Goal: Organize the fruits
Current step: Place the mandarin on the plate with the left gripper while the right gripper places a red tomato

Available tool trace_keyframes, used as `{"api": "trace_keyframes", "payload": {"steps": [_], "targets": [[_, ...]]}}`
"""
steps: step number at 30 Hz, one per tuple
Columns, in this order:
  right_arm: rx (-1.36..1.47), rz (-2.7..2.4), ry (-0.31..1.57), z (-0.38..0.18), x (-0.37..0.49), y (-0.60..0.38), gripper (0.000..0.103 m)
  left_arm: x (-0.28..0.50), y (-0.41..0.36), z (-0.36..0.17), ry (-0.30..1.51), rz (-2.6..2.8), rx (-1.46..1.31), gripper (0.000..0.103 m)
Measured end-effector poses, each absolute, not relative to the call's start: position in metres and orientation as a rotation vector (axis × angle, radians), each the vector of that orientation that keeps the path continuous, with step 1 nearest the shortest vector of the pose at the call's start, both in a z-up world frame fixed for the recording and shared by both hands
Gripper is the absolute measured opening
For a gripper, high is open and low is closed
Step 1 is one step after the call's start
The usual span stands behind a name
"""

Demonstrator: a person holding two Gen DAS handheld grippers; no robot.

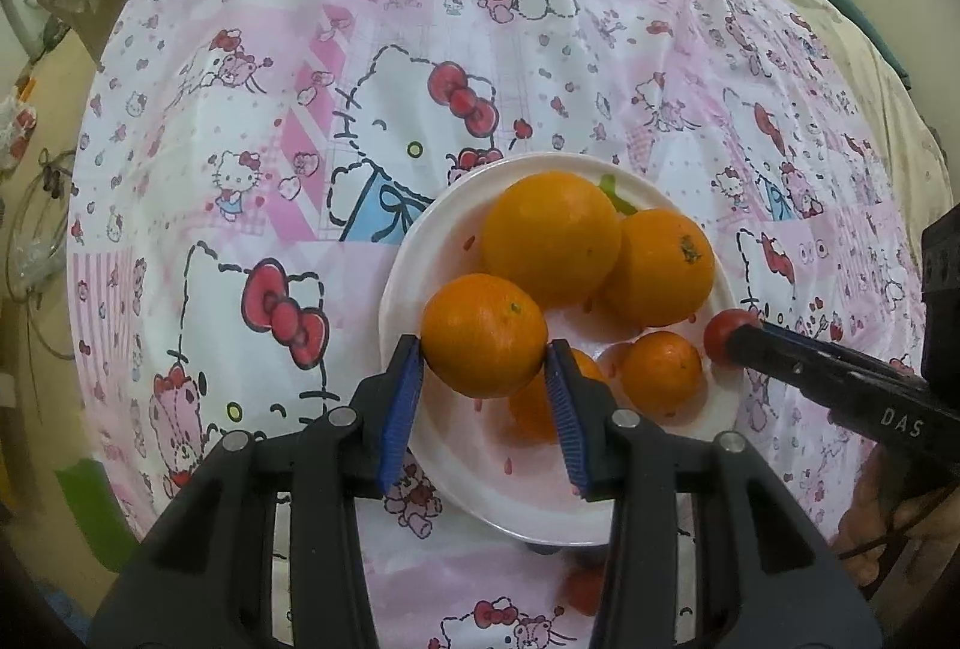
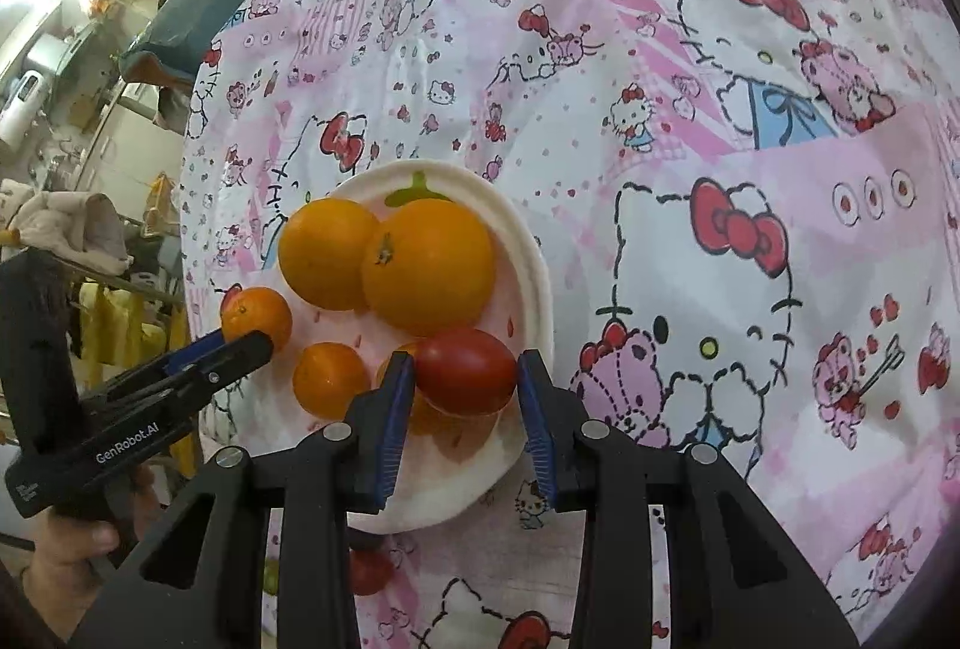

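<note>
A white plate [image 1: 420, 241] [image 2: 534, 253] lies on a Hello Kitty cloth and holds several oranges. My left gripper [image 1: 485, 349] is shut on an orange [image 1: 483, 334] and holds it over the plate's near left rim; the right wrist view shows that orange [image 2: 257, 318] at the left gripper's tip. My right gripper [image 2: 465, 370] is shut on a red tomato [image 2: 467, 370] above the plate's near edge; the left wrist view shows the tomato [image 1: 723, 336] at the plate's right rim. Two large oranges [image 1: 551, 236] [image 1: 659, 265] sit at the plate's back, and smaller ones [image 1: 660, 372] at its front.
The pink and white Hello Kitty cloth [image 1: 288, 121] [image 2: 750, 169] covers the whole surface. A red object [image 2: 369, 571] lies on the cloth under the plate's near edge. Room clutter [image 2: 72, 121] stands past the cloth's left edge.
</note>
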State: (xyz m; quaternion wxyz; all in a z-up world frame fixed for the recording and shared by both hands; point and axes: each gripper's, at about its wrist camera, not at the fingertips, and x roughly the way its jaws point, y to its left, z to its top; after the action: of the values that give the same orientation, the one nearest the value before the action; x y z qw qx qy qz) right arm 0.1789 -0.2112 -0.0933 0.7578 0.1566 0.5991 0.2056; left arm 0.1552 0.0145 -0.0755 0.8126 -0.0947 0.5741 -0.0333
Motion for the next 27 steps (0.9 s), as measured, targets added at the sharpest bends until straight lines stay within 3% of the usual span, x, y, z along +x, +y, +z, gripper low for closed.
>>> {"api": "trace_keyframes", "payload": {"steps": [4, 6, 9, 11, 13, 14, 27], "targets": [[0.369, 0.461, 1.298, -0.091, 0.179, -0.213, 0.041, 0.156, 0.012, -0.073, 1.207, -0.086, -0.196, 0.038], [0.379, 0.463, 1.29, -0.09, 0.179, -0.213, 0.052, 0.155, 0.01, -0.07, 1.187, -0.104, -0.187, 0.038], [0.384, 0.467, 1.281, -0.086, 0.178, -0.214, 0.055, 0.155, 0.006, -0.068, 1.184, -0.106, -0.163, 0.038], [0.372, 0.462, 1.271, -0.083, 0.176, -0.215, 0.055, 0.154, 0.006, -0.069, 1.187, -0.1, -0.157, 0.045], [0.371, 0.462, 1.267, -0.081, 0.175, -0.216, 0.055, 0.153, 0.007, -0.068, 1.185, -0.088, -0.154, 0.063], [0.373, 0.461, 1.267, -0.081, 0.175, -0.216, 0.055, 0.151, 0.007, -0.067, 1.178, -0.085, -0.155, 0.064], [0.38, 0.46, 1.258, -0.069, 0.153, -0.219, 0.055, 0.116, 0.014, -0.06, 1.187, -0.086, -0.155, 0.064]]}}
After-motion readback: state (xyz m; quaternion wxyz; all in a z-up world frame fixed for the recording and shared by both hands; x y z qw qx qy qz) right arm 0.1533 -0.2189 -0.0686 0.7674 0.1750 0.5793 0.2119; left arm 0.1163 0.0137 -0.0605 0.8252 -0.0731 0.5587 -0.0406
